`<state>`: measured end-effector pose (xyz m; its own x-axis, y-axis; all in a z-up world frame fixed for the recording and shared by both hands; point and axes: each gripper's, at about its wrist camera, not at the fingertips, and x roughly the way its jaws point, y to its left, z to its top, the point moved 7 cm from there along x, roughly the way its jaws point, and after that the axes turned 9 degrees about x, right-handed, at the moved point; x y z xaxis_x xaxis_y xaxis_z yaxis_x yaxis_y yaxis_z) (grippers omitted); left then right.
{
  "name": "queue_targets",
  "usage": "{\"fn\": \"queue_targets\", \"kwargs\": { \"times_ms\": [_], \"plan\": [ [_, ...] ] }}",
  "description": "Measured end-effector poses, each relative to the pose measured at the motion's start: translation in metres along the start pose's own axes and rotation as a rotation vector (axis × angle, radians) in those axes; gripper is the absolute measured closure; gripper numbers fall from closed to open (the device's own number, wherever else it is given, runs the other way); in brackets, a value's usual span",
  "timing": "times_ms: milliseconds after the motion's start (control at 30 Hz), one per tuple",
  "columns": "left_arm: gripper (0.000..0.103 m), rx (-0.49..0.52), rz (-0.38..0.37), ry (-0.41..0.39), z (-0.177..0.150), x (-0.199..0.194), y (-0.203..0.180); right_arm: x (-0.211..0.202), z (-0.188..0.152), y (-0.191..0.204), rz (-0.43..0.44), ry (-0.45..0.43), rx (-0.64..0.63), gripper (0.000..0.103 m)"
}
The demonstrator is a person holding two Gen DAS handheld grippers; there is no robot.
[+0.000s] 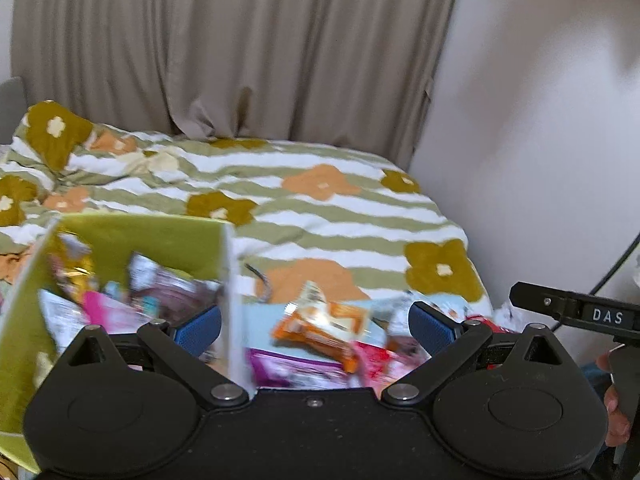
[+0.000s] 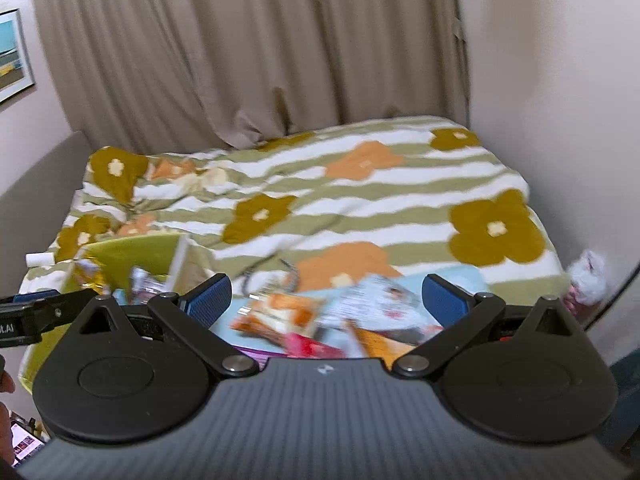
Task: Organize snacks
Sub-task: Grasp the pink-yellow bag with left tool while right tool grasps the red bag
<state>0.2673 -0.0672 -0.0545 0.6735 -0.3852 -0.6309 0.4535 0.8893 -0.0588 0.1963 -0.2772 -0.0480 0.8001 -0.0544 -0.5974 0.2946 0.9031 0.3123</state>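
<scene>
Crinkly foil and plastic — the loose snack packets (image 1: 320, 332) lie heaped on the bed (image 1: 320, 208) just beside the green box (image 1: 132, 240), itself part-filled. They look light, soft and slippery; a pinch at a flat sealed edge seems safest. Both the left hand-held gripper (image 1: 316, 320) and right hand-held gripper (image 2: 326, 300) are spread wide, empty. Only the right view shows a framed picture (image 2: 12, 56) — and a phone (image 2: 26, 444).

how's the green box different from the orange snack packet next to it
The green box stands upright with its top open and holds several packets; the orange snack packet lies flat outside it, among loose snacks. The box looks far larger. Both rest on the flowered bedspread.
</scene>
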Motion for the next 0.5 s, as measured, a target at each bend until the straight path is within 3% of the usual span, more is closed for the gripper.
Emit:
{"fn": "queue_targets", "kwargs": {
  "times_ms": [267,500],
  "plan": [
    [0.003,0.057,0.017,0.08,-0.023,0.054,-0.061,0.031,-0.005,-0.098,-0.049,0.082,0.051,0.0],
    [0.006,0.132,0.028,0.153,-0.049,0.1,-0.084,0.065,-0.017,-0.144,-0.071,0.139,0.086,0.0]
  ]
}}
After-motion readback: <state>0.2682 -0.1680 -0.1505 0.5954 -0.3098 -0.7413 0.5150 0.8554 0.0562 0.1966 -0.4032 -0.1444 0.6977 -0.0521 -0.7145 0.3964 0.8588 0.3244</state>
